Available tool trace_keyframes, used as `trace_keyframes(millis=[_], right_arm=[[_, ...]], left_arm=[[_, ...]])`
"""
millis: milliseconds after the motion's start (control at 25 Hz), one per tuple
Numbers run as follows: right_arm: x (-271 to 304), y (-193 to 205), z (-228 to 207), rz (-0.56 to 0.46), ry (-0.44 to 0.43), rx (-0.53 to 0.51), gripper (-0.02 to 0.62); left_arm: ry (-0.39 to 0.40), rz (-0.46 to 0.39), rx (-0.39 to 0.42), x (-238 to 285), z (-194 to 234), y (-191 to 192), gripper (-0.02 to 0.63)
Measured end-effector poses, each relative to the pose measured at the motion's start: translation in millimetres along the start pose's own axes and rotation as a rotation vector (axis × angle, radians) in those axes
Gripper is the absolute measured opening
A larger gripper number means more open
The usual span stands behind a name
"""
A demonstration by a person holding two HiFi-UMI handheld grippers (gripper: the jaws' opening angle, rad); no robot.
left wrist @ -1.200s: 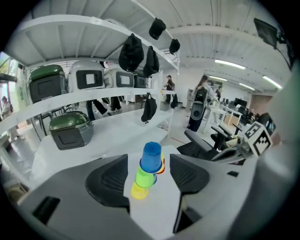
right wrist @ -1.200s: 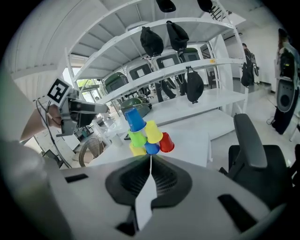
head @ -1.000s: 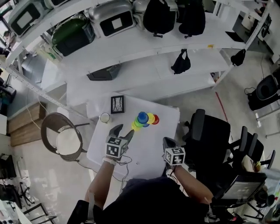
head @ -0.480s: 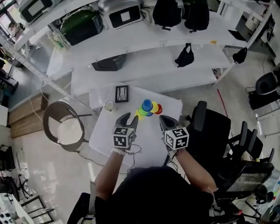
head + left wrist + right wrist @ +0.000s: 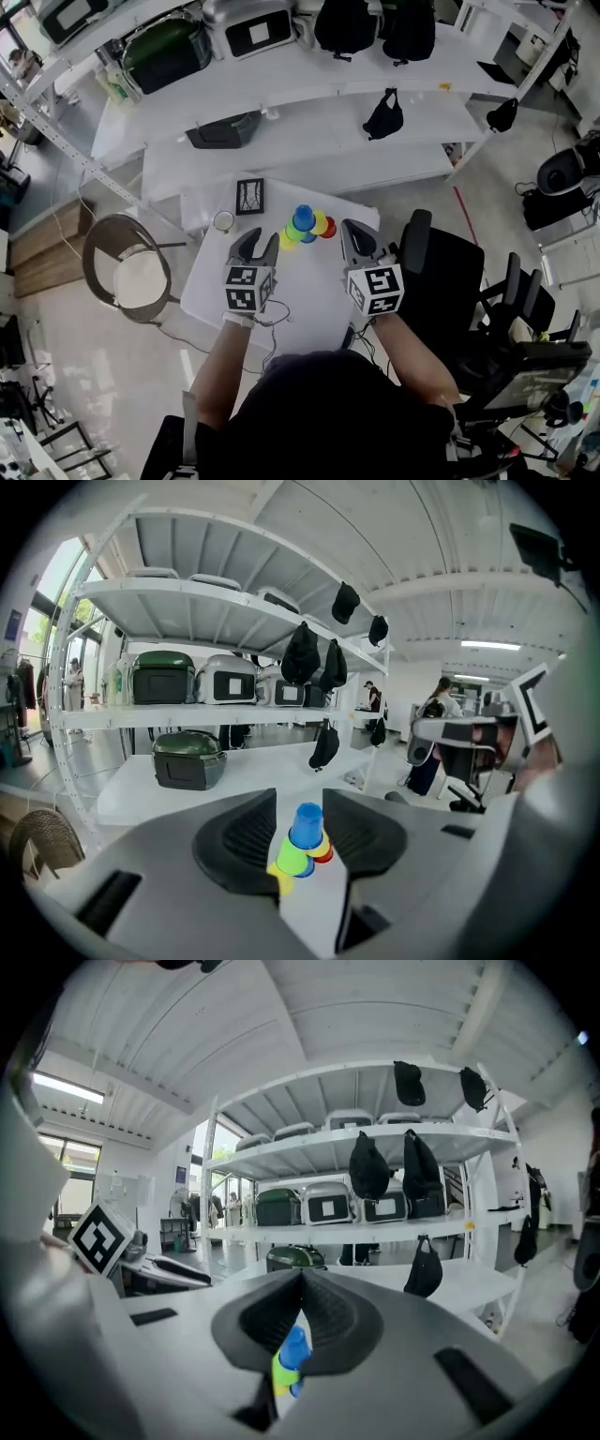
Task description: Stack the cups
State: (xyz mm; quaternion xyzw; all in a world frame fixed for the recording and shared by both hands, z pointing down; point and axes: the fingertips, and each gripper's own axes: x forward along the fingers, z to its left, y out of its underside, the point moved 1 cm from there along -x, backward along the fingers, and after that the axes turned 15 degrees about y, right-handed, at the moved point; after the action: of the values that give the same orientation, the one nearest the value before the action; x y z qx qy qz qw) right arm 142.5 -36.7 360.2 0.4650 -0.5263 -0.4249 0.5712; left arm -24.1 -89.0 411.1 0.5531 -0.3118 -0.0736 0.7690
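I had head view steeply down from high; both gripper views faced shelving [image 5: 262, 761] near-level, sharing the cups [image 5: 306, 226].

glossy plastic cups [image 5: 305, 225]; smooth matt white table [image 5: 300, 302]

Robotics lab or workshop: white storage shelving [image 5: 300, 91] with hard equipment cases [image 5: 164, 52], black office chair [image 5: 441, 272]

The left tool [image 5: 299, 797], jaws just closing partway around nothing, frames the coloured cups [image 5: 300, 846] beyond.
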Motion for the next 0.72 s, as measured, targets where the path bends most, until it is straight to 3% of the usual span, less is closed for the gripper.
trace_keyframes(millis=[160,720], right_arm=[[-4.4,-10.1,-0.3,-0.044,-0.006,0.029,0.000],[-14.5,2.2,-6.3,-0.026,-0.005,0.050,0.000]], left_arm=[[0.011,-0.013,-0.006,-0.4,-5.5,-0.5,0.150],[0.032,-0.020,0.007,5.9,-16.8,-7.0,0.147]])
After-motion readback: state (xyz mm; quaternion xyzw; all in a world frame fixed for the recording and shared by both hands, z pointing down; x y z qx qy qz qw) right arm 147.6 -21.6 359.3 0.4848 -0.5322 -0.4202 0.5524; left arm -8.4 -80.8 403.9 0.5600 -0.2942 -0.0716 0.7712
